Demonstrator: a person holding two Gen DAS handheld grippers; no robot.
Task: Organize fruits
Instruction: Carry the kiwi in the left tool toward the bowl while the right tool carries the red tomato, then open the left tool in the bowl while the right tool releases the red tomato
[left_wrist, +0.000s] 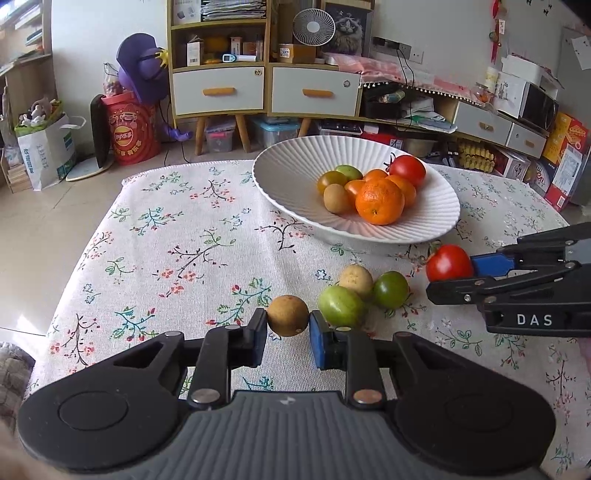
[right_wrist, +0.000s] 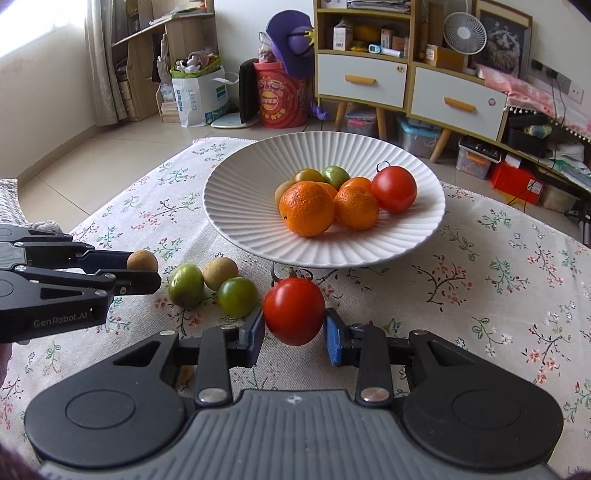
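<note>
My left gripper (left_wrist: 288, 324) is shut on a small round brown fruit (left_wrist: 288, 314) just above the floral cloth; the right wrist view shows that fruit (right_wrist: 142, 259) between the left gripper's fingers (right_wrist: 144, 270). A red tomato (right_wrist: 294, 311) with a green stem sits between both blue pads of my right gripper (right_wrist: 294, 325), which is shut on it. The left wrist view has this tomato (left_wrist: 448, 263) at the right. Between the grippers lie a light green fruit (left_wrist: 341, 305), a pale brown fruit (left_wrist: 355, 279) and a dark green tomato (left_wrist: 390, 289). The ribbed white plate (left_wrist: 288, 177) behind holds oranges, a red tomato and small fruits.
The floral tablecloth (left_wrist: 177, 236) covers the table, whose far edge runs just behind the plate (right_wrist: 240, 206). Beyond it are tiled floor, a yellow-and-white drawer cabinet (left_wrist: 221, 90), a red snack tub (left_wrist: 131, 127) and storage boxes.
</note>
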